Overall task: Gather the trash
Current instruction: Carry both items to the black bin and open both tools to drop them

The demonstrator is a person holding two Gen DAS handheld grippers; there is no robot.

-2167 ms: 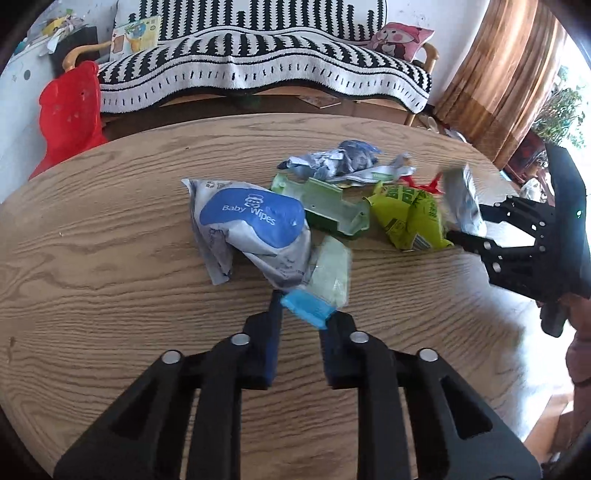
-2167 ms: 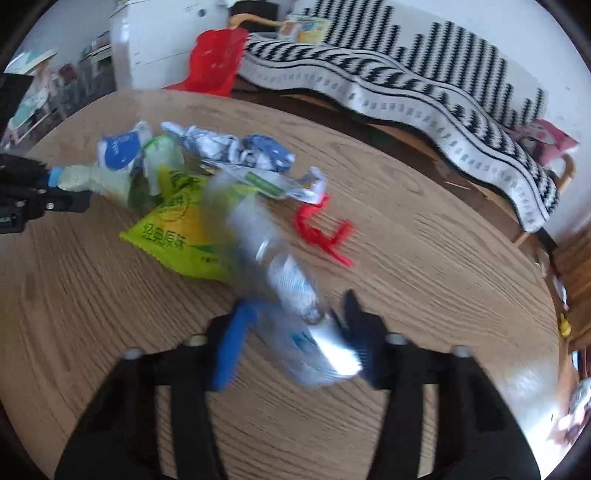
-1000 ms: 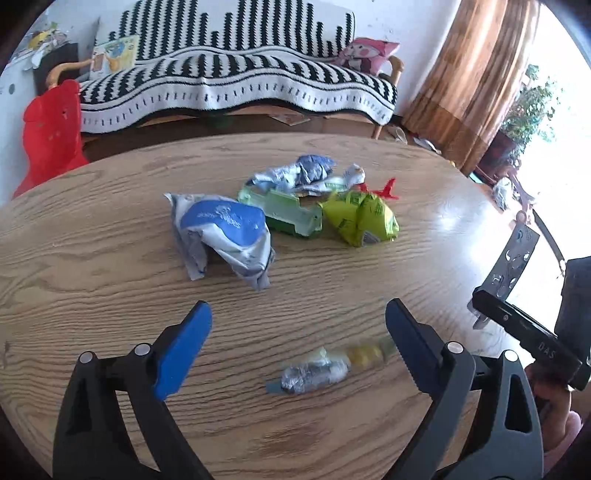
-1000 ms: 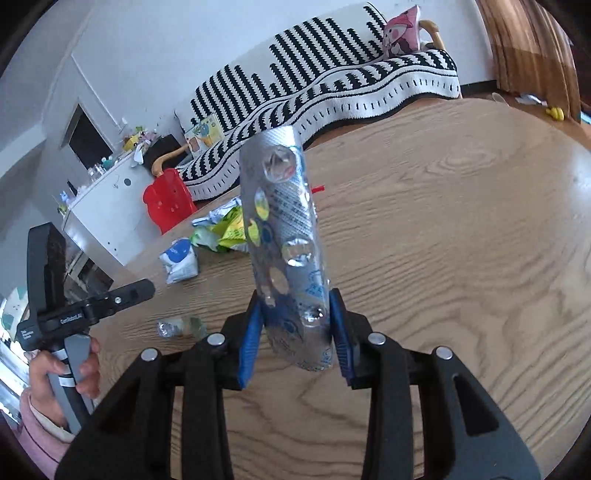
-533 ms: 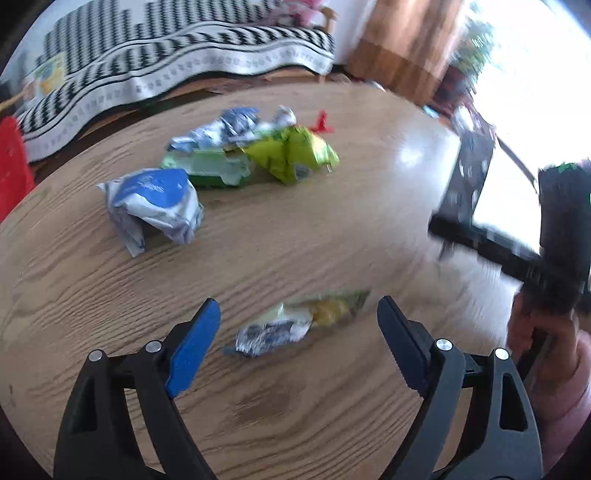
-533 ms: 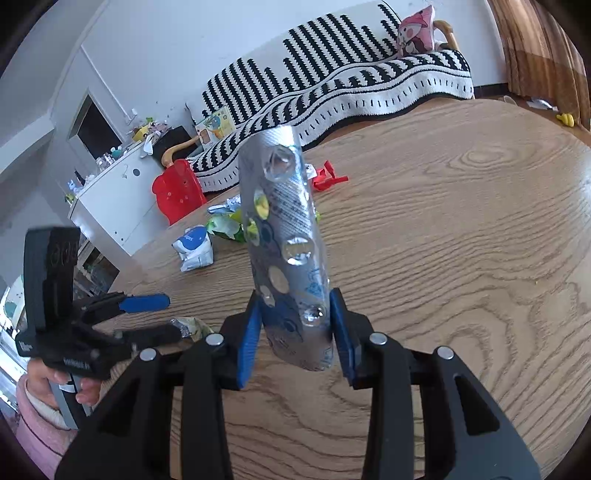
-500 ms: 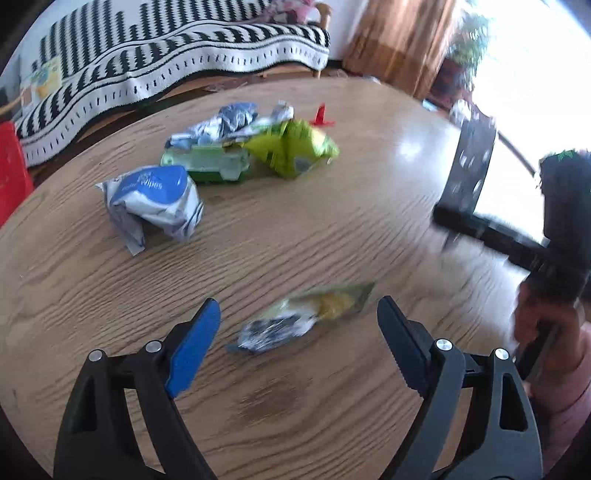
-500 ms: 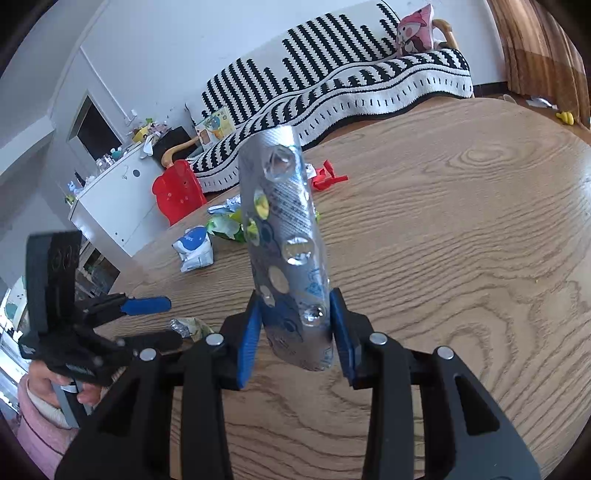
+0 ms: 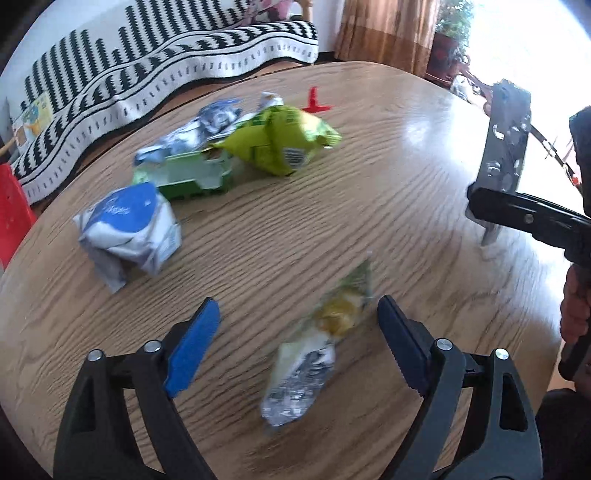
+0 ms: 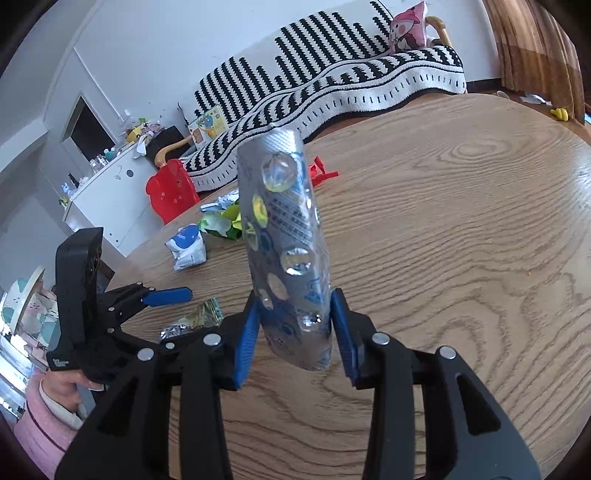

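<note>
Left gripper (image 9: 295,332) jaws closing round wrapper (image 9: 314,350) — right gripper (image 10: 295,332) clamps blister pack (image 10: 288,251).

A striped sofa (image 10: 332,74) lines the white wall (image 10: 166,55), brown curtains (image 9: 388,33) beside a bright window (image 9: 535,55).

Nothing can be read with certainty. The crumpled white-and-blue wipes packet (image 9: 127,230), ahead-left of the left tool, bears blurred white script; the silver foil blister strip (image 10: 288,254) between the right tool's pads carries illegibly small print.
</note>
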